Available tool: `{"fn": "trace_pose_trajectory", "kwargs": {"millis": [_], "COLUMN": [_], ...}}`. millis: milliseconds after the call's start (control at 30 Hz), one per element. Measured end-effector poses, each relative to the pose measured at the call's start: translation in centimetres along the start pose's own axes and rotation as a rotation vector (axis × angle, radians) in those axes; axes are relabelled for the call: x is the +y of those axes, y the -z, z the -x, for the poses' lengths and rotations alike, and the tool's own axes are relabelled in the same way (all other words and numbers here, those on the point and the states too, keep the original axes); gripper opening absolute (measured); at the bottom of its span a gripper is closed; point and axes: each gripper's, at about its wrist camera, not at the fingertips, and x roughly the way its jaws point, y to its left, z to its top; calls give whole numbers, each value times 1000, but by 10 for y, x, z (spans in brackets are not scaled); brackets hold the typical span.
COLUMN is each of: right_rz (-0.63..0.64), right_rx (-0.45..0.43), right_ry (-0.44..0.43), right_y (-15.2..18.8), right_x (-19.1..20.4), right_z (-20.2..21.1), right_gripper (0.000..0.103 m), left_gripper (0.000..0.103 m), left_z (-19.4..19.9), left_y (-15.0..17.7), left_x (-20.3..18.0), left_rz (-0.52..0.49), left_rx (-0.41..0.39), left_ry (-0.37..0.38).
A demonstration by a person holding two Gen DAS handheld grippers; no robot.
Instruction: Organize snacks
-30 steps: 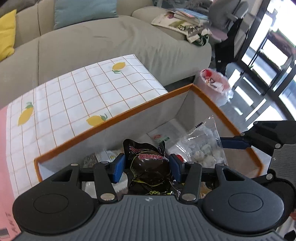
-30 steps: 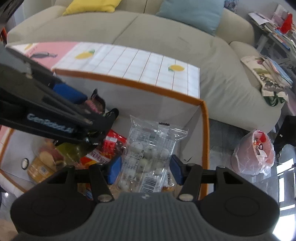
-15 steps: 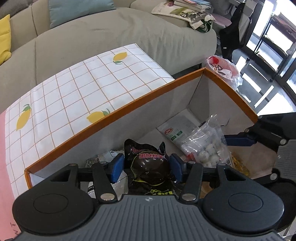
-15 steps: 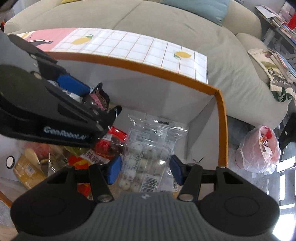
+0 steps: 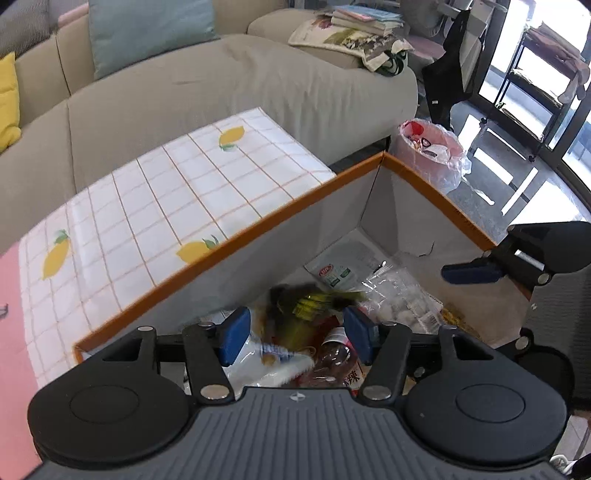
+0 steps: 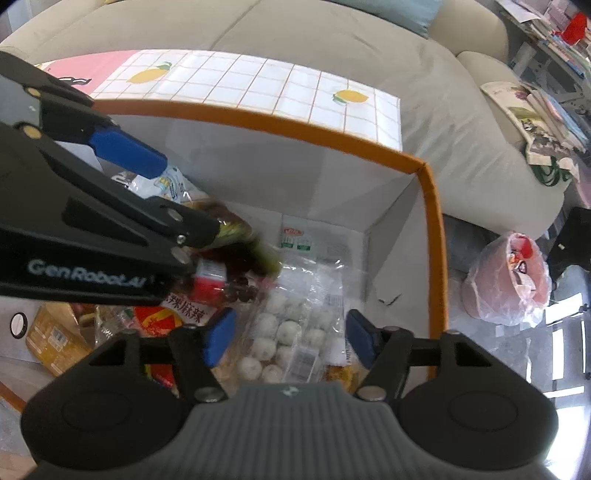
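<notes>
With both the left gripper (image 5: 295, 332) and right gripper (image 6: 286, 341) spread wide and holding nothing, the dark snack pouch (image 5: 310, 301) and clear bag of white balls (image 6: 291, 328) lie inside the orange-rimmed box (image 6: 432, 229); I'd lift both grippers straight up, clear of its 2 near walls.

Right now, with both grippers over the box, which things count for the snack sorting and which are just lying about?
Belongs to the job:
- orange-rimmed box
- clear bag of white balls
- dark snack packet, blurred, apparently dropping
- red spicy-snack packet
- left gripper and right gripper, both open

Just lying about:
- lemon-print cloth
- sofa
- pink bin bag
- magazines
</notes>
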Motion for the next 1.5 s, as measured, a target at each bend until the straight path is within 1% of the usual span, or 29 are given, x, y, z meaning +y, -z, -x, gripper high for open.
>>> {"fn": "trace_pose_trajectory", "kwargs": {"millis": [133,267,367,467,500,600,700,767,833,933,1033,1100,1200,1267,1400,1500], "right_rz": [1,-4,-37,-85,-100,-141,-183,-220,-256,-299,-327,-348,-385,-412,-444,-426], "right_rx": [-11,-25,-60,-126,-150,-221,-313,-372,-437,-518,-567,-586,-589,-579,-561,-535], "right_ry": [18,51,56,49,51,69,71,65,55,65,92,101,96,96,106,106], "right_y": [-1,-2,0,0,1,2,4,7,12,21,32,40,52,59,73,85], "right_x": [2,8,14,22,26,43,63,77,91,114,139,152,168,177,196,213], "right_z": [19,45,70,101,112,147,183,204,225,249,264,271,276,277,275,270], "right_gripper": [75,75,75,78,81,82,86,86,91,92,94,94,96,98,98,98], "left_gripper": [69,69,69,69,69,70,70,71,72,74,75,77,80,81,81,81], "left_z": [25,56,85,117,128,161,189,207,226,249,270,280,289,291,289,285], "left_y": [1,5,11,20,24,36,49,58,70,88,109,124,143,155,176,186], "left_x": [0,2,4,10,13,22,31,38,45,52,55,57,61,64,72,80], "left_rz": [-17,-32,-50,-54,-49,-36,-30,-20,1,13,11,29,68,104,186,251], "left_rx": [-40,-86,-143,-210,-231,-294,-338,-354,-383,-427,-470,-490,-501,-483,-409,-368], "left_ry": [-11,-27,-52,-72,-83,-120,-154,-175,-195,-221,-257,-274,-297,-312,-255,-256]}}
